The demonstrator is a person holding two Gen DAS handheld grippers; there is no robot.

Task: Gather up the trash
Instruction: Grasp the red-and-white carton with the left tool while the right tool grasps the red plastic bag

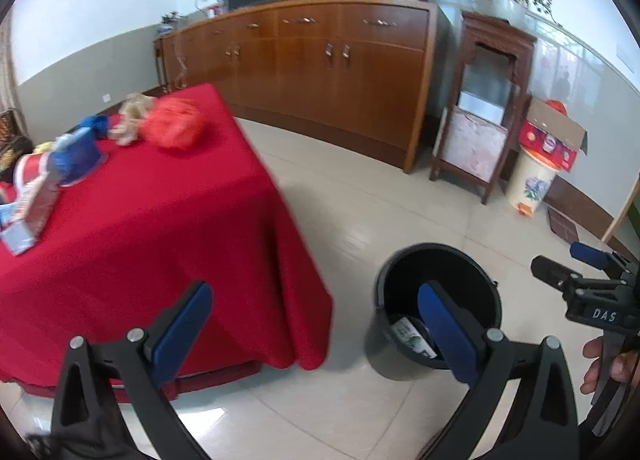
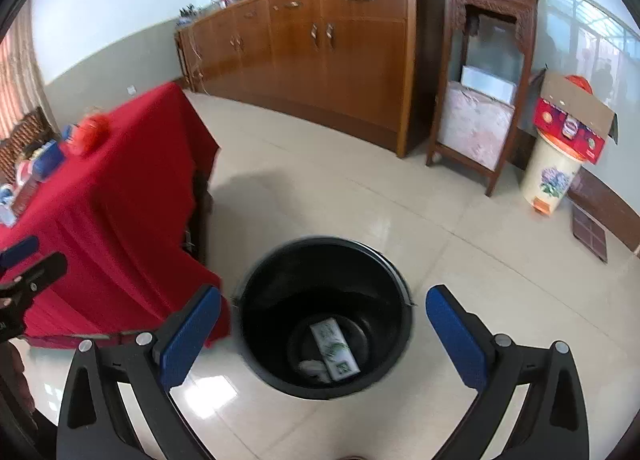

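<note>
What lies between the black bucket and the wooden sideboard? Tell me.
Only bare tiled floor lies between the black bucket and the wooden sideboard; the right wrist view shows this stretch best.

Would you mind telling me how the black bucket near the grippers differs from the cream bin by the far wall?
The black bucket is plain and dark; the cream bin is pale with a flower print. The black bucket stands open, with a carton on its bottom; the cream bin is topped by a red cardboard box. Both stand upright on the tiled floor.
</note>
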